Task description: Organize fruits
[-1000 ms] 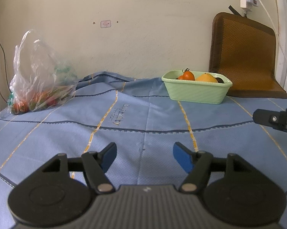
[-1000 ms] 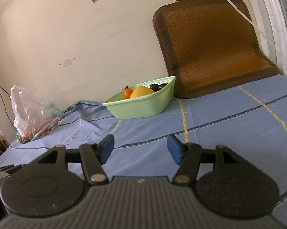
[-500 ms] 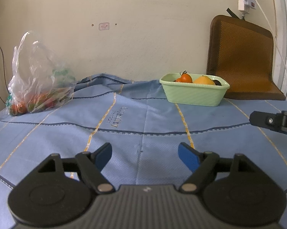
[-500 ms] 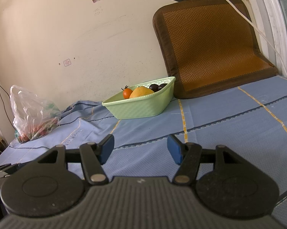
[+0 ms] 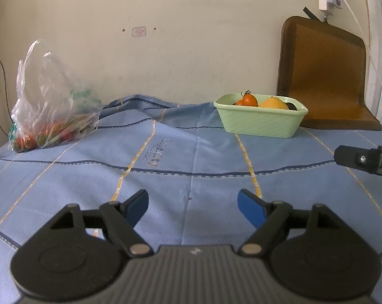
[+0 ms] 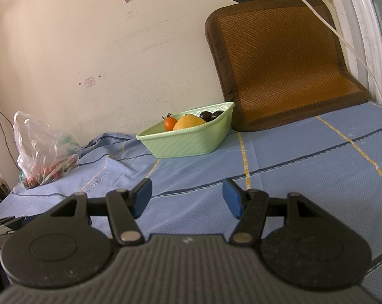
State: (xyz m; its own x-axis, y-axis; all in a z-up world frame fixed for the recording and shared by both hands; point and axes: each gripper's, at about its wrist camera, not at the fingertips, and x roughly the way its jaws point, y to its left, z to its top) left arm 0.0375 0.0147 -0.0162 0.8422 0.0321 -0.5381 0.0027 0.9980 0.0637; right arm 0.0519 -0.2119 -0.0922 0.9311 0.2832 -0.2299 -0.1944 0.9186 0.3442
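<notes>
Now left tongs (image 5: 193,207) just spread wider, nothing between; right tongs (image 6: 187,197) equally apart, empty

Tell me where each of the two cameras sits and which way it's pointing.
Left wrist view: sits behind the left claw, open and empty, looking across the blue cloth toward the wall; the right claw's tip shows at right.
Right wrist view: sits behind the right claw, open, facing the brown mat.
Shared: green basket, plastic bag.

The plastic bag (image 5: 51,106) blurs its contents at left; the right gripper (image 5: 363,159) is cut off at the right edge.
</notes>
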